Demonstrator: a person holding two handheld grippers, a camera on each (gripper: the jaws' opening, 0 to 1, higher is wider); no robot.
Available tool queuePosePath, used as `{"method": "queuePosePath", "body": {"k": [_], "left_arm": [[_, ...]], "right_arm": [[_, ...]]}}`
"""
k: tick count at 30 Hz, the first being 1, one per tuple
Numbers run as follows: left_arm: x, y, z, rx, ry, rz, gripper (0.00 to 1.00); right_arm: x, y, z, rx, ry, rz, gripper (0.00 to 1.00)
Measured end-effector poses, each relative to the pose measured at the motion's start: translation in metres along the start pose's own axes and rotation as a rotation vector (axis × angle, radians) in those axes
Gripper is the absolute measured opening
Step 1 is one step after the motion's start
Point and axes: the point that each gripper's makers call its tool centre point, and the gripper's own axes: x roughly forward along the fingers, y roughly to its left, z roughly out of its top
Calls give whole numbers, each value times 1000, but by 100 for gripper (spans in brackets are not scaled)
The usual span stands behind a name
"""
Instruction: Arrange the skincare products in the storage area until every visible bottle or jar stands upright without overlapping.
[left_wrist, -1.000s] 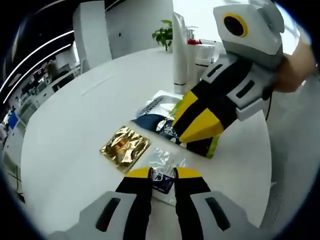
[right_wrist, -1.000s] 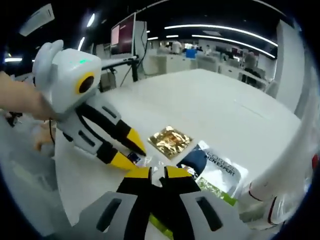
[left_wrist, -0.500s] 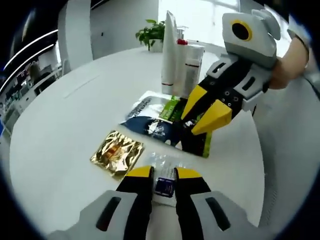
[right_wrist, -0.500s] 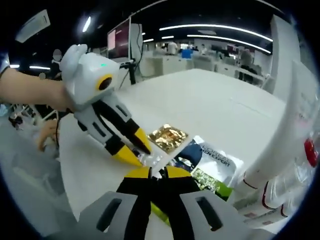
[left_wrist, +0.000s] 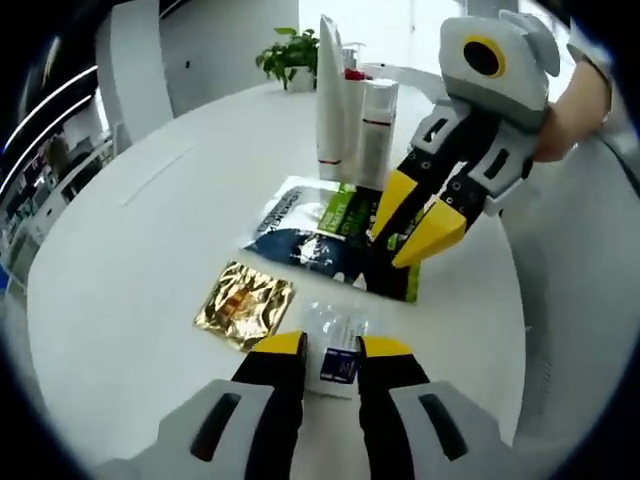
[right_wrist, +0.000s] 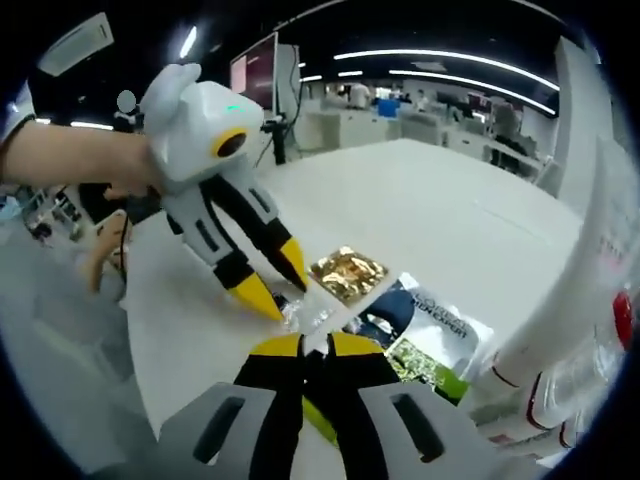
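On white round counter (left_wrist: 130, 230), small clear plastic sachet (left_wrist: 338, 345) between part-open left gripper (left_wrist: 333, 347) fingers; right gripper (right_wrist: 314, 345) nearly closed, grip unclear. Flimsy, slippery; pinch edge at 12 o'clock.

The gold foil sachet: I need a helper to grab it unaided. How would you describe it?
On the round white table, flat packets lie before the upright bottles. The gold foil sachet lies apart from the blue-and-green packet. It alone is shiny, crinkled gold.
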Motion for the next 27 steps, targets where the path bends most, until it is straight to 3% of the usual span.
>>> {"method": "queuePosePath", "body": {"k": [2, 4, 9, 18, 27], "left_arm": [[-7, 8, -12, -3, 27, 56, 18], [-10, 10, -20, -37, 41, 71, 18], [-8, 8, -25, -87, 24, 68, 19], [1, 11, -16, -111, 0, 17, 17], [0, 9, -13, -89, 12, 13, 18]], "right_arm": [[5, 2, -2, 17, 0, 8, 10], [6, 4, -1, 15, 2, 9, 10], [5, 10, -2, 26, 2, 25, 10], [-4, -1, -11, 58, 7, -2, 10], [-7, -4, -14, 78, 3, -18, 10]]}}
